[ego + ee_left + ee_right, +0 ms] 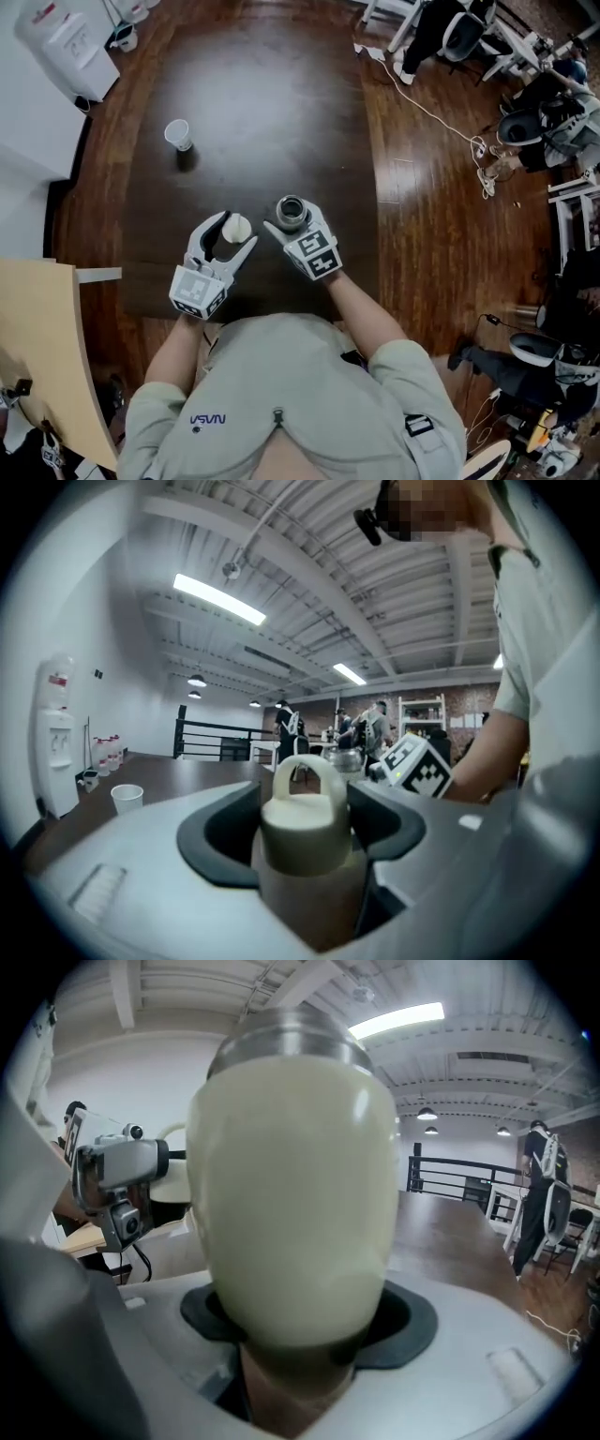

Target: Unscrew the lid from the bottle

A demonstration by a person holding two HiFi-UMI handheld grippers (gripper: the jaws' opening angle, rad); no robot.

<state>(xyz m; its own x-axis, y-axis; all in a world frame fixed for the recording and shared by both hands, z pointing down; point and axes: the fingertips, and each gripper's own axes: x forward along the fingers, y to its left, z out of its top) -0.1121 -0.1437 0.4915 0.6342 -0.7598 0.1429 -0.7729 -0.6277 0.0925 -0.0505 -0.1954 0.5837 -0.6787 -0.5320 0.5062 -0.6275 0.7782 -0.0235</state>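
**Already unscrewed, both parts held**

Head view: lower centre, the left gripper (233, 232) clamps the cream round lid with a loop handle (236, 226). Just beside it the right gripper (293, 219) clamps the cream steel-mouthed bottle (292, 213), which is open, contents not visible.
Left gripper view: 2 jaws press the lid's sides.
Right gripper view: jaws hug the smooth body, probably stiff and slippery; hold mid-body.

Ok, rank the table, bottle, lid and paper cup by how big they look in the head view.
1. table
2. bottle, only slightly bigger than the next two
3. lid and paper cup: about alike, so not ranked; the paper cup is farther from the camera.
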